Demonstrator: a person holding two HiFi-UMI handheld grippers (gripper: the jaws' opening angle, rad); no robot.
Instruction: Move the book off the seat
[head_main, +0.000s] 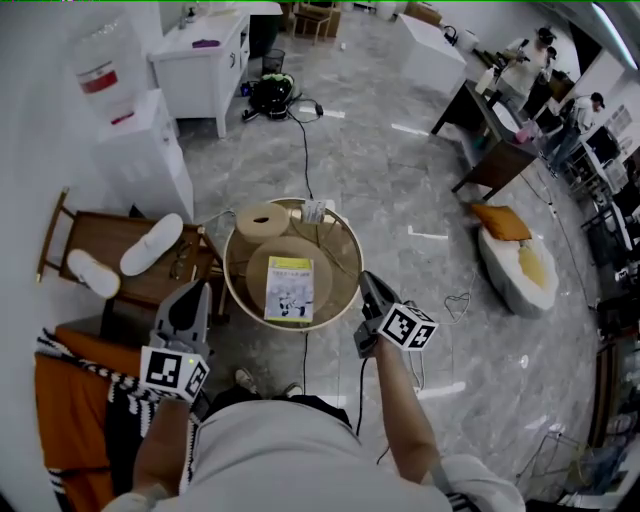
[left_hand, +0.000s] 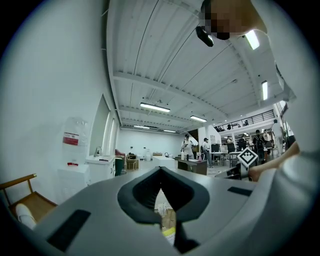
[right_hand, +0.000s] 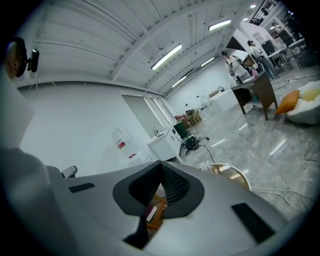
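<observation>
The book (head_main: 289, 290), with a yellow and white cover, lies flat on the round tan cushion of a round wooden seat (head_main: 232, 270) in the middle of the head view. A tan roll (head_main: 262, 222) rests at the seat's back. My left gripper (head_main: 200, 290) hangs just left of the seat's rim, shut and holding nothing. My right gripper (head_main: 366, 277) hangs just right of the rim, also shut and holding nothing. Neither touches the book. In the left gripper view the jaws of the left gripper (left_hand: 160, 170) meet at the tip. In the right gripper view the right gripper (right_hand: 161, 163) shows the same.
A wooden chair (head_main: 100, 240) with two white slippers (head_main: 150, 243) stands left of the seat. Orange and striped fabric (head_main: 70, 400) lies at the lower left. A white cabinet (head_main: 150, 160) is behind, a cable (head_main: 305, 150) crosses the floor, and a beanbag (head_main: 515, 265) sits to the right.
</observation>
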